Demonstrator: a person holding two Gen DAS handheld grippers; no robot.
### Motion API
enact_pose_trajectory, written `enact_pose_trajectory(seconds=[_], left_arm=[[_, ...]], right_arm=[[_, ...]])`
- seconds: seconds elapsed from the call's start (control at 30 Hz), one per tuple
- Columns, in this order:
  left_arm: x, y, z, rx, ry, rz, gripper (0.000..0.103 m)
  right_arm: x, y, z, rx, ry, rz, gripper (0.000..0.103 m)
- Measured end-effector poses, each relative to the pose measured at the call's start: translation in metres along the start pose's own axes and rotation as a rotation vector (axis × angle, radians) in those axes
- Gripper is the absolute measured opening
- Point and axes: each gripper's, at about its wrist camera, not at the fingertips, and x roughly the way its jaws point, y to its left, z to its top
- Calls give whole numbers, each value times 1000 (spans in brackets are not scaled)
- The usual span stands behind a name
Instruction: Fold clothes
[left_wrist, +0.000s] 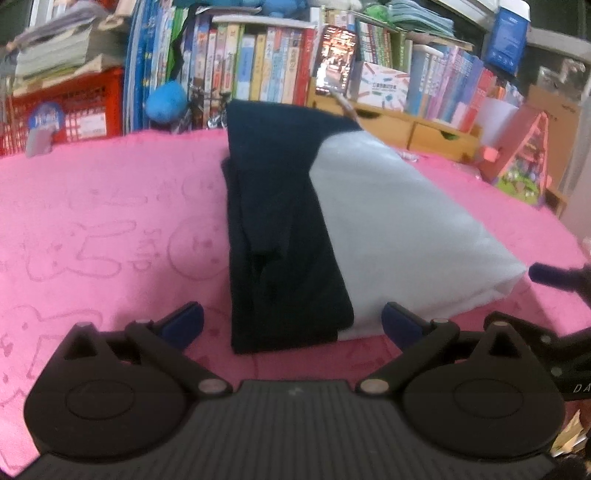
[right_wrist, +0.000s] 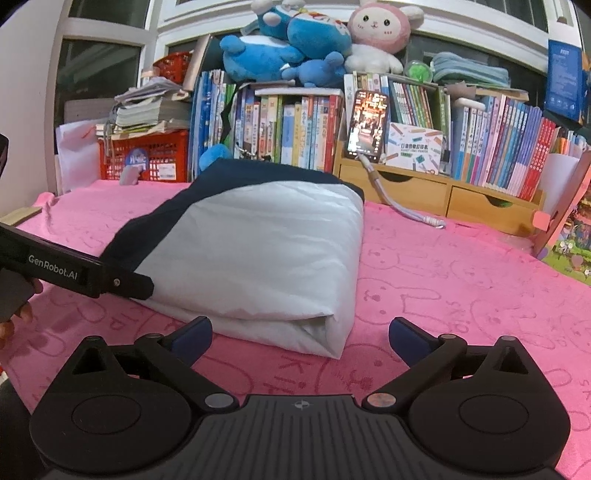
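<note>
A folded garment, navy blue (left_wrist: 280, 229) on its left side and pale grey-white (left_wrist: 399, 229) on its right, lies as a thick rectangular bundle on the pink towel (left_wrist: 103, 221). My left gripper (left_wrist: 291, 325) stands open just short of the bundle's near edge, with nothing between its fingers. In the right wrist view the same bundle (right_wrist: 258, 251) shows its white side and folded corner. My right gripper (right_wrist: 301, 338) is open in front of that corner, touching nothing. The left gripper's body (right_wrist: 74, 271) reaches in from the left beside the bundle, held by a hand.
A pink towel with rabbit outlines (right_wrist: 461, 288) covers the table. Along the back stand rows of books (right_wrist: 295, 129), a red crate (right_wrist: 144, 155), a wooden drawer unit (right_wrist: 443, 195), a lit phone (right_wrist: 367, 125) with its cable (right_wrist: 406, 214), and plush toys (right_wrist: 314, 40).
</note>
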Motion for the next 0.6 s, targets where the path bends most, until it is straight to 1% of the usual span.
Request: enact_pose_trajectory(seconds=[0.13,0.23,0.47,0.6], left_arm=[[2,-3,-3,35,-14,18,103],[3,-5,-5,44,-24,26,103],[4,-3,-6,45,-32,21,103],[4,-3,-7,41,-35,19,103]], right_arm=[[9,4,-5,-23,33,3,103],[9,6,-6,-36,31,11,103],[13,4,-5,-14,48,18,103],[13,5,-5,-24,48,14,103]])
